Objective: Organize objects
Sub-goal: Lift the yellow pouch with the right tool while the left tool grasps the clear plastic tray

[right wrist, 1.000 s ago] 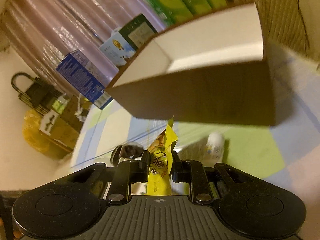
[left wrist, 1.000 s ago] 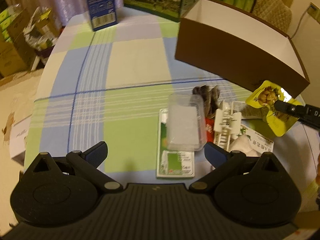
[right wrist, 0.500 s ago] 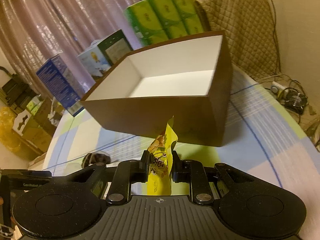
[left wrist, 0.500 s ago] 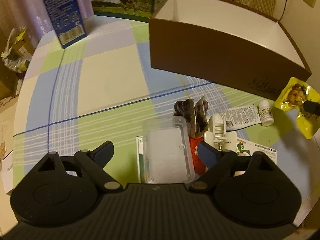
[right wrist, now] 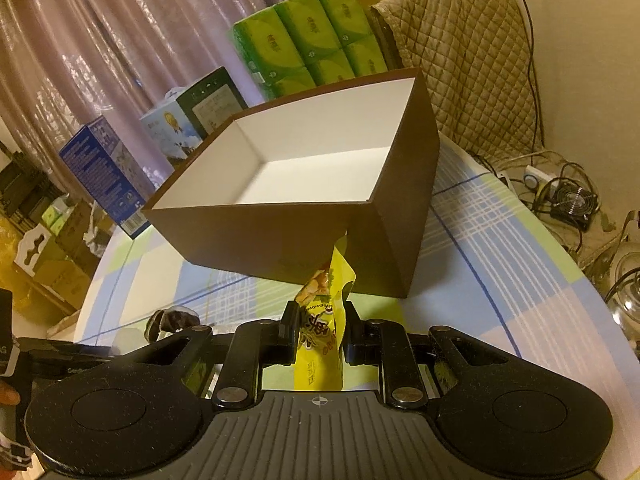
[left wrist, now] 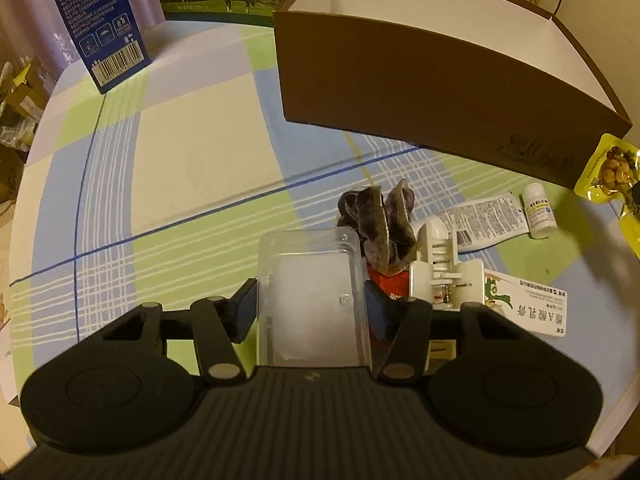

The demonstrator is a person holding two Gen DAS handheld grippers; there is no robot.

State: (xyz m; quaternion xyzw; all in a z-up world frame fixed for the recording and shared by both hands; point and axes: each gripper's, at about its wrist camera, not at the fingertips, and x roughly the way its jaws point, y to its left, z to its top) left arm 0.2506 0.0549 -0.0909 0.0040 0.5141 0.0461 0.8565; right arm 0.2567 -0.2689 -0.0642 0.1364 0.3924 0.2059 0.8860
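Surroundings: brown box (left wrist: 440, 92) at 12 o'clock; hair clip (left wrist: 440, 268), tube (left wrist: 484, 220), bottle (left wrist: 540, 210) at 2.
Left gripper (left wrist: 310, 306): pinching clear plastic case (left wrist: 312, 296).
Right gripper (right wrist: 318, 334): clamped on yellow snack pouch (right wrist: 322, 320).

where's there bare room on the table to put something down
The tablecloth is bare between the blue carton and the brown box, down to the left gripper. The box floor is bare too. It is crowded at the clear case, the tube and the small bottle.

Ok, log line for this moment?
left gripper: closing on clear plastic case | right gripper: holds yellow snack pouch | brown box: empty
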